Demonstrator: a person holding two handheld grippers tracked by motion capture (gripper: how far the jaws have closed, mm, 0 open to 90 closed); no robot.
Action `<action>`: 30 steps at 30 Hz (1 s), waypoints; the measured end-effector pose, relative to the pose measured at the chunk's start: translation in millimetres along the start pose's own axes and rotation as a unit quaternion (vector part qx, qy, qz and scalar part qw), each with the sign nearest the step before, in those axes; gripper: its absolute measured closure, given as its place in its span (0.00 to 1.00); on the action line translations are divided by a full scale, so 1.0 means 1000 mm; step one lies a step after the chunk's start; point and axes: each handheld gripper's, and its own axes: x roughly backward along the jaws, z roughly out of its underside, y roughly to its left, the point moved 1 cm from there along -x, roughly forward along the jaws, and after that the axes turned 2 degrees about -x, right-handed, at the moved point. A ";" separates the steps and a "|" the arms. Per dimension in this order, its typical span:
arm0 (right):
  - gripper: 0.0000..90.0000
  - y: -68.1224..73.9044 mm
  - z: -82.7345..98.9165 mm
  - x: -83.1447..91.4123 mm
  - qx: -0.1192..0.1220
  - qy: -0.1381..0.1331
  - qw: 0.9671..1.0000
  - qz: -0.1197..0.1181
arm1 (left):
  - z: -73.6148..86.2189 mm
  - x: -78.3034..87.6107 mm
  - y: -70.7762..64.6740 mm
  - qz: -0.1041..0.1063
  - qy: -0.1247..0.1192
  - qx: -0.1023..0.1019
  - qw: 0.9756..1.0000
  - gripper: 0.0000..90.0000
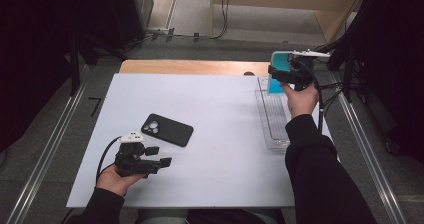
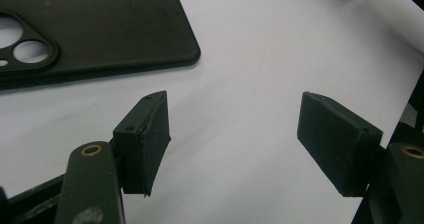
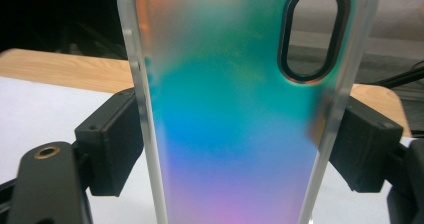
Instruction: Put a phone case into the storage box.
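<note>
A black phone case (image 1: pixel 167 129) lies flat on the white table (image 1: pixel 215 114), camera cut-outs to the left; in the left gripper view the black case (image 2: pixel 95 31) lies just beyond the jaws. My left gripper (image 1: pixel 161 156) rests near the front left of the table, open, nothing between its pads (image 2: pixel 147 139). My right gripper (image 1: pixel 278 76) is lifted at the far right, shut on an iridescent teal-to-pink phone case (image 1: pixel 278 70). In the right gripper view this iridescent case (image 3: pixel 235 114) stands upright, pinched by its two long edges, its oval camera hole at top right.
A clear plastic tray (image 1: pixel 272 119) lies along the table's right edge, under the right hand. A wooden board (image 1: pixel 190 66) runs behind the white surface. Metal rails and cables flank the table on both sides.
</note>
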 end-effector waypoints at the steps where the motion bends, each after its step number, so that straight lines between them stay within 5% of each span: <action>1: 0.18 0.000 0.001 -0.003 0.004 -0.001 1.000 0.007 | 0.000 0.001 0.000 -0.003 -0.002 0.001 1.000 0.32; 7: 0.18 -0.007 0.001 -0.022 -0.014 -0.007 1.000 0.017 | -0.001 0.001 0.001 -0.001 -0.001 -0.002 1.000 0.32; 11: 0.18 -0.008 0.004 -0.041 0.000 -0.004 1.000 0.018 | -0.001 0.002 0.002 0.001 -0.006 -0.001 1.000 0.32; 18: 0.18 -0.006 0.011 -0.065 -0.011 -0.001 1.000 0.023 | -0.002 0.000 0.004 0.001 -0.003 0.003 1.000 0.32; 27: 0.17 -0.013 0.017 -0.078 -0.018 0.007 0.999 0.028 | -0.003 -0.001 0.003 -0.001 0.000 -0.001 1.000 0.32; 30: 0.17 -0.016 0.019 -0.079 -0.029 0.004 1.000 0.012 | -0.003 -0.003 0.002 0.000 0.001 -0.002 1.000 0.32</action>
